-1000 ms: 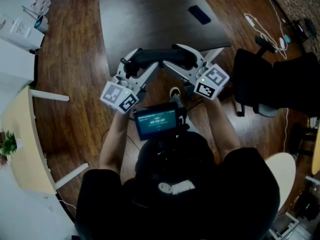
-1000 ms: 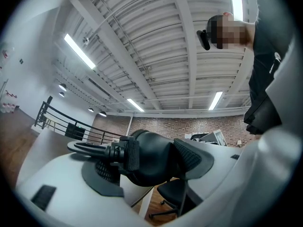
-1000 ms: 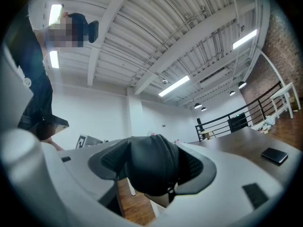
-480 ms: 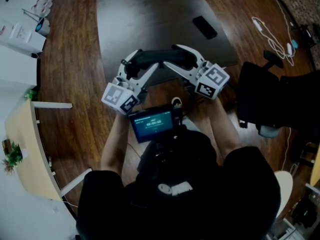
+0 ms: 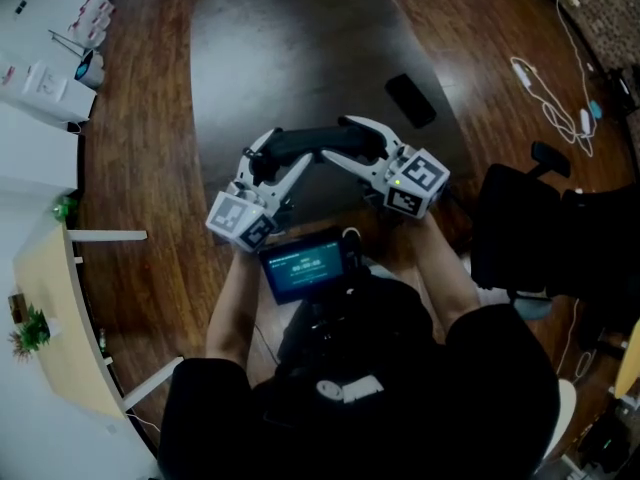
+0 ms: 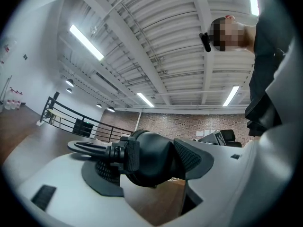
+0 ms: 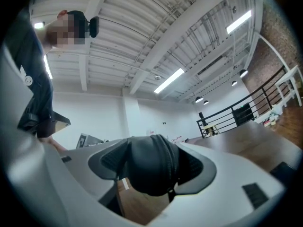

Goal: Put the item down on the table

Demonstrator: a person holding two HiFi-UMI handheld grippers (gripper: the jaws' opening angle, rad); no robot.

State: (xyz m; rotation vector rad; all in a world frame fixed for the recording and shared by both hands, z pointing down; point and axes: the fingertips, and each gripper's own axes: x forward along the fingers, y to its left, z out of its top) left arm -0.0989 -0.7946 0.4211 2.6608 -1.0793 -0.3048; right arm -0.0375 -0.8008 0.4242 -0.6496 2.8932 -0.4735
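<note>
**Both claws on the black item, parked over the dark table**

Checking in from the remote end. The left gripper (image 5: 280, 150) has its jaws clamped on one end of the black item (image 5: 315, 140). In the left gripper view that end is a rounded dark lump wedged between the two white jaws, with a buckle-ish bit and flat loops sticking out toward the left.

The right gripper (image 5: 350, 143) is closed on the other end. Its view shows a zipper running down the black fabric, squeezed between the jaws' textured pads.

So the item is strung roughly level between the two claws, which angle in toward each other from either side. From the head view it sits over the near part of the dark table (image 5: 280, 48). I honestly can't tell whether it's touching the surface or just above it.

Other stuff:
- A flat black phone-like thing (image 5: 411, 100) lies on the table, off to the right and well apart from the grippers.
- A small lit screen (image 5: 305, 264) sits just below the marker cubes.
- There's a black office chair (image 5: 520, 238) at right.
- A white cable (image 5: 545, 83) is on the wood floor.
</note>
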